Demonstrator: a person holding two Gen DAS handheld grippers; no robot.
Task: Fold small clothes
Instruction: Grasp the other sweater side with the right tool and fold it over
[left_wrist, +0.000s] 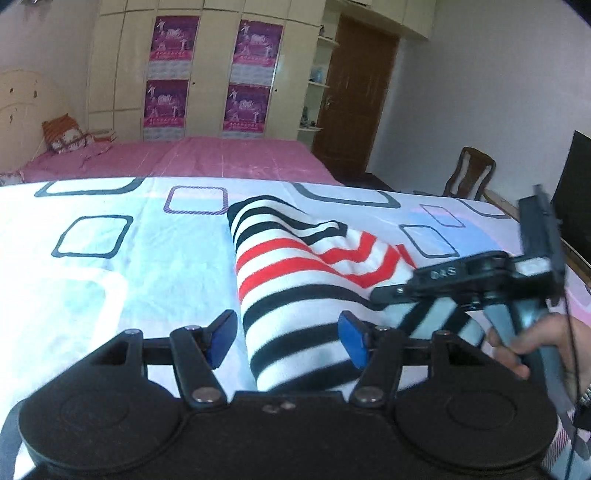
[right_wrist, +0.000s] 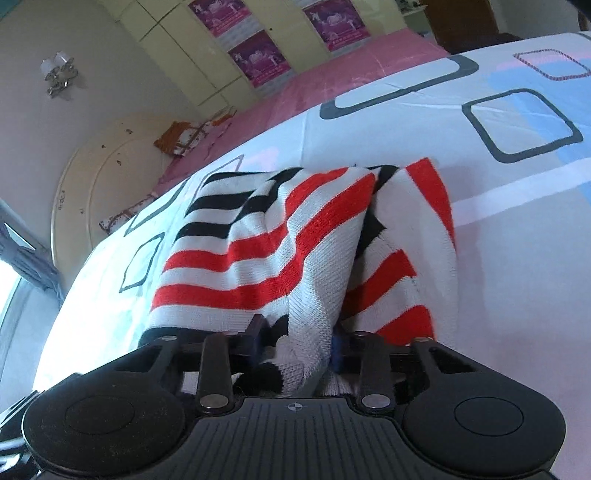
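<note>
A small knit garment (left_wrist: 295, 280) with white, black and red stripes lies on the bed's white patterned sheet (left_wrist: 110, 266). My left gripper (left_wrist: 288, 338) is open, its blue pads on either side of the garment's near end, with cloth between them. My right gripper (right_wrist: 299, 347) is shut on a bunched fold of the striped garment (right_wrist: 258, 251) and lifts it off the sheet. In the left wrist view the right gripper (left_wrist: 384, 293) reaches in from the right over the garment's right edge, held by a hand (left_wrist: 535, 343).
A pink bedspread (left_wrist: 221, 157) covers the far part of the bed, with a pillow (left_wrist: 66, 134) at its left. Cream wardrobes (left_wrist: 207, 70), a brown door (left_wrist: 354, 99), a wooden chair (left_wrist: 471, 175) and a dark screen (left_wrist: 576, 184) stand beyond.
</note>
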